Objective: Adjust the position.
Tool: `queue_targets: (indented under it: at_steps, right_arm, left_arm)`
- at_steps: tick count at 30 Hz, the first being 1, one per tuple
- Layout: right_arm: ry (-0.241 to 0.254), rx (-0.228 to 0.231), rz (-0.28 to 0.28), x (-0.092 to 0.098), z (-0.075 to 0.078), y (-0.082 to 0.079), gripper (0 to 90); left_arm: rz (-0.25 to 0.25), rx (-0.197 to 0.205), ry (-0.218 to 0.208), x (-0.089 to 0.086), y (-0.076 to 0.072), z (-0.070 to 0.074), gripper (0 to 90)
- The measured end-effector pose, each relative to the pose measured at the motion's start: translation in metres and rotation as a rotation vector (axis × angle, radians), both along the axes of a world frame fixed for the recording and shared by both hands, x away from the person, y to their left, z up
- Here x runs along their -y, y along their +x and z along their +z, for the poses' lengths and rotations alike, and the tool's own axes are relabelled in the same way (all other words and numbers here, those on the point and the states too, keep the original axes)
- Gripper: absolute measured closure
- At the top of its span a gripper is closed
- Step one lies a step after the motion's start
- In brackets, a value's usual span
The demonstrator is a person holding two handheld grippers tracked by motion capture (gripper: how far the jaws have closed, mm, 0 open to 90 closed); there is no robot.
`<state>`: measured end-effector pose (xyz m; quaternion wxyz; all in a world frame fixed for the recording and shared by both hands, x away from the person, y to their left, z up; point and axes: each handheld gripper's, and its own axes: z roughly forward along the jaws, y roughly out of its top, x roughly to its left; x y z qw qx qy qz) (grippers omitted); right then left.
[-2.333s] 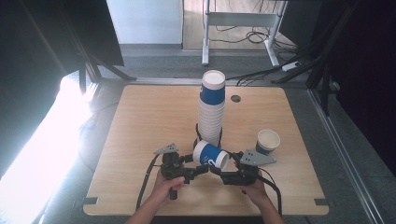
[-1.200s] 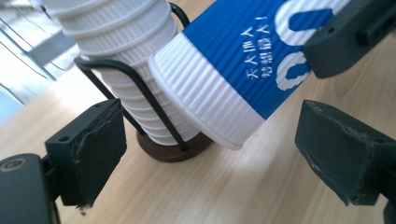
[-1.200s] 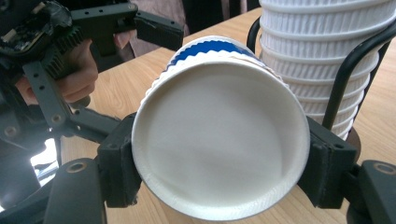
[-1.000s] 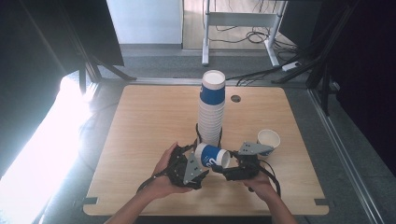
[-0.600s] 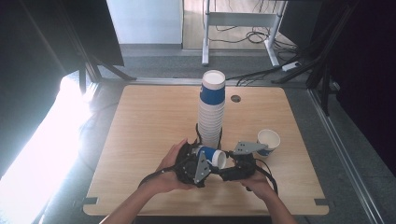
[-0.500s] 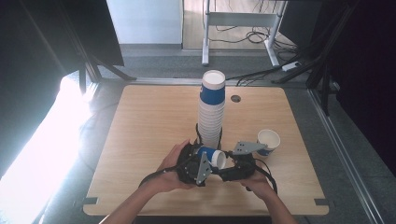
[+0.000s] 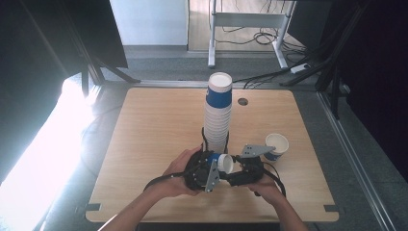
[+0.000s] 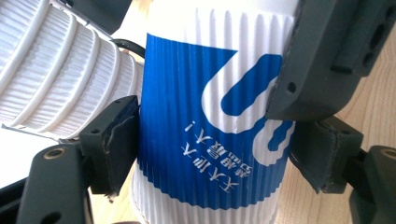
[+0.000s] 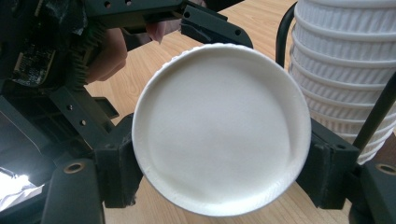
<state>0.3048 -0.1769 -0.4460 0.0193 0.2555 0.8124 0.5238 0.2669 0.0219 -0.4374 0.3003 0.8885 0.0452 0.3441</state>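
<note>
Now both grippers pinch one blue-and-white paper cup (image 7: 219, 161), low in the frame's centre before the tall cup stack (image 7: 219, 113): left gripper (image 7: 204, 169) across its wall, right gripper (image 7: 236, 174) too. Squeeze lightly; thin card crushes easily during handover.

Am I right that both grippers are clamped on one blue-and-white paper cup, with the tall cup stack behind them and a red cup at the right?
Nearly: in the high view the cup at the right is blue and white, not red. Everything else stands.

Lab: cables (image 7: 250, 30), desk frame (image 7: 248, 19)
</note>
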Motion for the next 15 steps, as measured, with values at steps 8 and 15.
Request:
queue_targets:
  at_steps: [8,15]
  right_arm:
    - [0.009,-0.005,0.006,0.002,0.002,0.0,24.1]
    - [-0.027,0.002,0.023,0.01,0.011,0.001,20.9]
  left_arm:
    - [-0.019,0.006,0.021,-0.003,0.0,0.002,22.9]
    - [-0.03,0.033,0.086,-0.006,-0.001,0.0,22.9]
